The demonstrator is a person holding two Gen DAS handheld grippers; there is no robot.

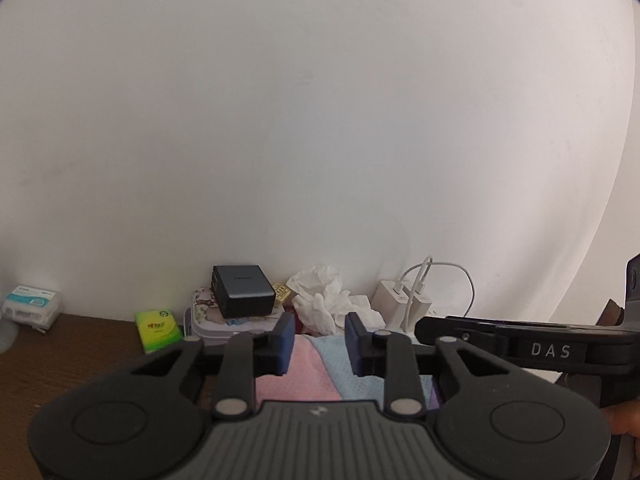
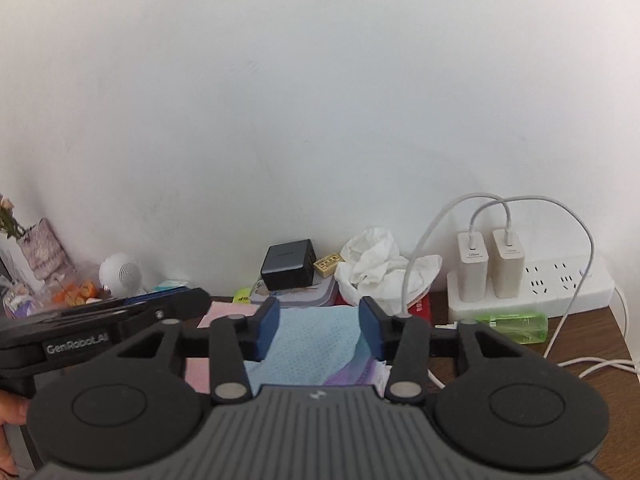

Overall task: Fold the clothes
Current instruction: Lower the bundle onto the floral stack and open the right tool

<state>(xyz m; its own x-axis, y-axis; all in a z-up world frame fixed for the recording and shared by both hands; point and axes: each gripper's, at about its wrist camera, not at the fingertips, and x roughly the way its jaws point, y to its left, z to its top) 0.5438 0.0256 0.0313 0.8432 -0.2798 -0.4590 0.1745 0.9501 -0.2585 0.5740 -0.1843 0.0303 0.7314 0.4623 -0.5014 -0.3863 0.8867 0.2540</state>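
Both grippers stood open and empty — left gripper (image 1: 316, 342), right gripper (image 2: 318, 330) — above the pink-and-blue cloth (image 2: 316, 348) on the brown table (image 2: 588, 344).

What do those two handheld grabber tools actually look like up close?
Both are matte black plastic. Each left gripper and right gripper has two blue-padded fingers on hinged arms with silver pivot pins, round side discs and a ribbed grey centre plate. White lettering marks their sides.

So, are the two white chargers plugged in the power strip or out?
Plugged in: both chargers stand upright in the power strip, cables attached.
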